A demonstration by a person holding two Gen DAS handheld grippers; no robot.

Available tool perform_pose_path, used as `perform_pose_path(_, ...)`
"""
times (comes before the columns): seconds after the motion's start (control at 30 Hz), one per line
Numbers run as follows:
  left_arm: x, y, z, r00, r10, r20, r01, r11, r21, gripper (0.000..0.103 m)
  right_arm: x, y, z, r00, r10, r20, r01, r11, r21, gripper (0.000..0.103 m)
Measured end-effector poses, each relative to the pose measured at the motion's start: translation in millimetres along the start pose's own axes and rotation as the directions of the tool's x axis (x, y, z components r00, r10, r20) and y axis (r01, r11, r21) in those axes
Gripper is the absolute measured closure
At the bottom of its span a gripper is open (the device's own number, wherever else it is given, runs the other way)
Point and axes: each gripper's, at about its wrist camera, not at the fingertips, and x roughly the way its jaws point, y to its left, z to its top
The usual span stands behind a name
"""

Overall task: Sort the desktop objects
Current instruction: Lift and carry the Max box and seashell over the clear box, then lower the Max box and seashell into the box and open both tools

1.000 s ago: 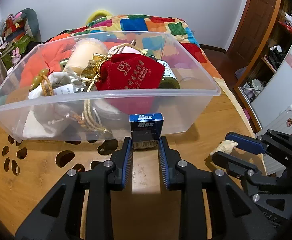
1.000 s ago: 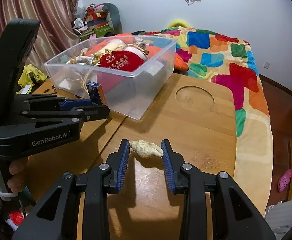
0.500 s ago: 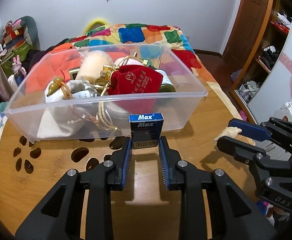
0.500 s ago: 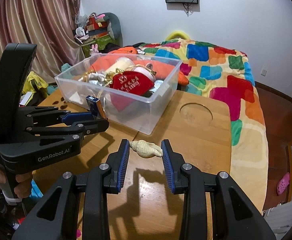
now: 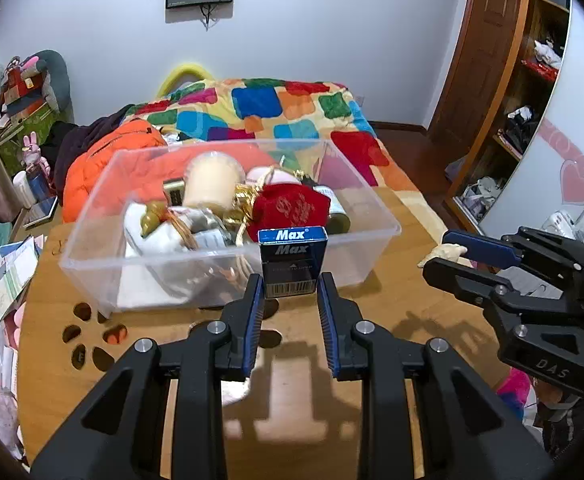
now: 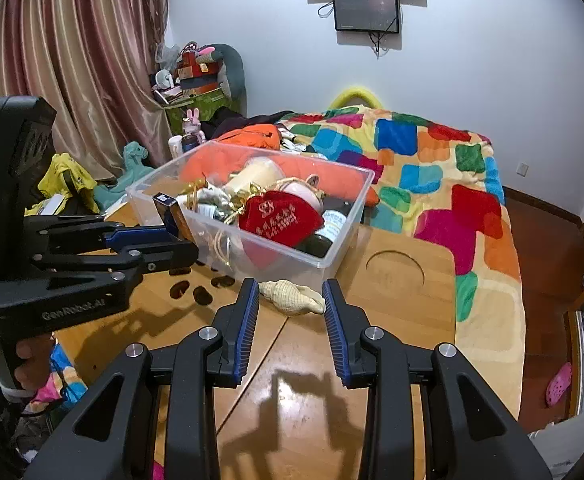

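My left gripper is shut on a small dark-blue "Max" box, held upright above the wooden table, just in front of the clear plastic bin. My right gripper is shut on a cream seashell, lifted off the table to the right of the bin. The bin holds a red pouch, a cream candle jar, white cloth bags and gold cords. Each gripper shows in the other's view: the right gripper with the shell, the left gripper with the box.
The round wooden table has paw-shaped cut-outs at the left and a round recess at the right. Behind it lies a bed with a patchwork blanket and an orange jacket. Clutter lines the left floor; a hand holds the left tool.
Both grippers have risen with their loads, so the table and bin look farther below. The box and the shell stay clamped as before.
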Motion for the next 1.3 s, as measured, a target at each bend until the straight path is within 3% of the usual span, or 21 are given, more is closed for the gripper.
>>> perform_pose_path(0.67,-14,42,50,0.996,0.038,0.083,-0.040,0.999,0.023,0.076,17,-2,45,0.999,-0.026,0.047,0.026,1.000,0.001,0.073)
perform_pose_path(1.3,41,59,59,0.999,0.035,0.004,-0.035,0.999,0.037,0.076,77,-3,58,1.000,0.004,-0.025,-0.004,1.000,0.031,0.073)
